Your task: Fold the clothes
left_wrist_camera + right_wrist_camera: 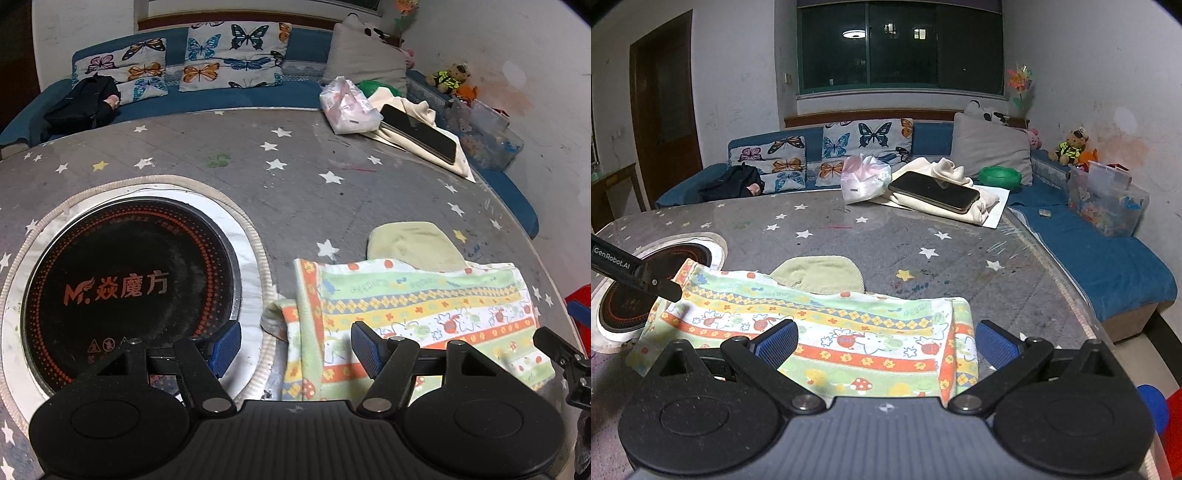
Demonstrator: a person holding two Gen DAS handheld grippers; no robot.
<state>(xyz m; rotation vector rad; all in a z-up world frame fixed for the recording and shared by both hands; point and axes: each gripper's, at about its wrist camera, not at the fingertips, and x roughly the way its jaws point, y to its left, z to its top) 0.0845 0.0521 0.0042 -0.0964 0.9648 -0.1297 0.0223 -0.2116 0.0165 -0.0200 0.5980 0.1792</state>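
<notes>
- The patterned garment (424, 314) lies flat on the near part of the star-printed grey tablecloth (295, 177), its bands of orange, yellow and green running across it; its left edge is doubled over in a narrow strip beside the round induction cooktop (129, 291) set into the table.
- A pale green cloth (413, 243) pokes out from under the garment's far edge.
- The left gripper (295, 347) hovers over the garment's left edge with its blue pads (364, 349) apart — nothing is pinched between them.
- The right gripper (886, 343) hangs above the garment's near right part, fingers spread wide and gripping nothing.
- At the table's far side a dark phone (934, 192) rests on a cream cloth (945, 205), just beside a plastic bag (864, 179).
- Behind the table stands a blue sofa (1108, 254) with butterfly cushions (864, 147).
</notes>
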